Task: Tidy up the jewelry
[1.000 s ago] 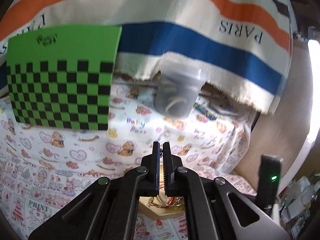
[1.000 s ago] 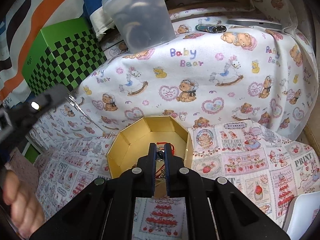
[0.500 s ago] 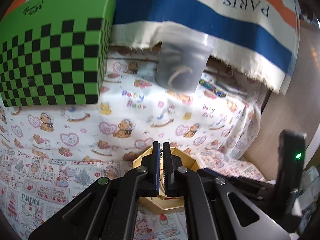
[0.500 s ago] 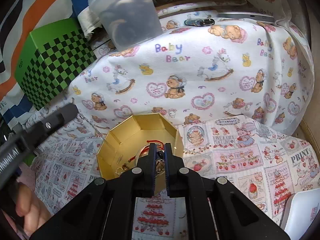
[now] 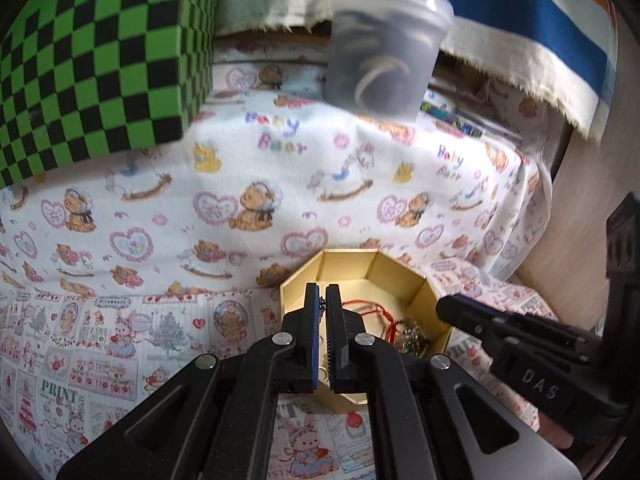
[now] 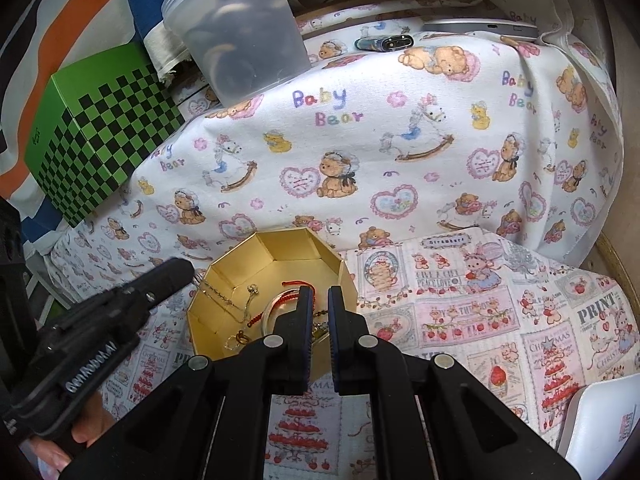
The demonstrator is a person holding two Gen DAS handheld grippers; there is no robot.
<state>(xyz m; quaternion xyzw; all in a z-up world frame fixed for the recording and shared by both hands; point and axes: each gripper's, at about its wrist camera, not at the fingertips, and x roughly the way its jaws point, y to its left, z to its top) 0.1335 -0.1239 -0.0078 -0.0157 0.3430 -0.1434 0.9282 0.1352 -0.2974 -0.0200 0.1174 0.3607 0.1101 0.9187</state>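
An open gold octagonal box point(image 6: 280, 236) sits on the patterned cloth and holds a red cord bracelet point(image 6: 296, 283), a pale bangle point(image 6: 270, 308) and a small gold ring point(image 6: 236, 338). My left gripper point(image 6: 186, 270) is at the box's left rim, shut on a thin chain point(image 6: 224, 300) that trails from its tip down into the box. In the left wrist view this gripper point(image 5: 322, 294) points over the box point(image 5: 348, 254). My right gripper point(image 6: 318, 294) hovers shut over the box's near side. I cannot tell whether the small gold piece glimpsed in its narrow gap is pinched.
A green and black checkered box point(image 6: 100, 140) stands at the back left, with a translucent plastic tub point(image 6: 240, 36) beside it. A small dark device point(image 6: 384, 43) and a silver slab point(image 6: 480, 28) lie at the back. A white object point(image 6: 600, 420) is at the near right. A hand point(image 6: 84, 428) holds the left gripper.
The left gripper has come down and closer to the gold box, and its chain now lies inside. The right gripper has stayed over the box.
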